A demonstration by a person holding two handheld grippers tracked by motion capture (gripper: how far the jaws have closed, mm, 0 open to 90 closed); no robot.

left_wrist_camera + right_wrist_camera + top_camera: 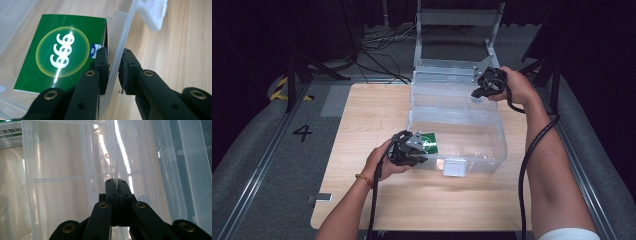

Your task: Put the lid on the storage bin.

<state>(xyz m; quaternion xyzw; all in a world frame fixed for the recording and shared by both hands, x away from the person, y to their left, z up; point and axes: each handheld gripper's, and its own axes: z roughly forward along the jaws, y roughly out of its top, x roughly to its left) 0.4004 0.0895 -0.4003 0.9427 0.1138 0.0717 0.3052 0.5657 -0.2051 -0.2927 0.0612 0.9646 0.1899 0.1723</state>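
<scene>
A clear plastic box (462, 135) stands open on a wooden table (377, 200), its lid (447, 80) thrown back toward the far edge. Inside the box, at its near left corner, lies a green carton (430, 143) printed with a pale disc and white figures; in the left gripper view the carton (62, 50) rests flat on the box floor, with one edge against the inner face of the wall.

The left gripper (416, 152), held in the person's left hand (384, 162), meets the box at that corner. In the left gripper view its jaws straddle the clear wall (117, 62), one jaw inside beside the carton and one outside over the table; the inner jaw lies against the wall, while a narrow gap remains on the outer side, so the jaws are nearly closed on the wall.

The right gripper (478, 93), held in the right hand (517, 87), reaches the far right part of the box near the lid. In the right gripper view the right gripper (116, 181) has its jaws pressed together on a thin upright clear partition (116, 157).

A white latch (455, 167) projects from the near wall of the box. Black cables (529, 155) trail from both grippers back along the forearms. The floor left of the table bears a painted figure 4 (302, 132).
</scene>
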